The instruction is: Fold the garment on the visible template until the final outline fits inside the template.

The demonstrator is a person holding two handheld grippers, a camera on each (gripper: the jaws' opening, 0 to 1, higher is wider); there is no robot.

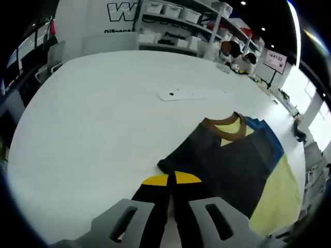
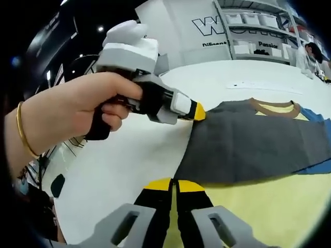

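A colour-block garment (image 1: 232,160) lies flat on the white table, with a brown collar (image 1: 225,129), a dark grey panel folded across it, and blue and yellow-green parts (image 1: 282,194). My left gripper (image 1: 171,178) is shut at the grey panel's near corner. In the right gripper view the garment (image 2: 258,139) spreads to the right. There the left gripper (image 2: 199,111), held by a hand (image 2: 77,108), pinches the grey panel's far left corner. My right gripper (image 2: 174,182) is shut at the panel's near left corner, where grey meets yellow-green (image 2: 269,212).
The white table (image 1: 93,129) stretches wide to the left of the garment. A flat white strip (image 1: 191,94) lies beyond the collar. Shelves with white bins (image 1: 176,15), people (image 1: 230,51) and a screen (image 1: 275,60) stand past the far edge.
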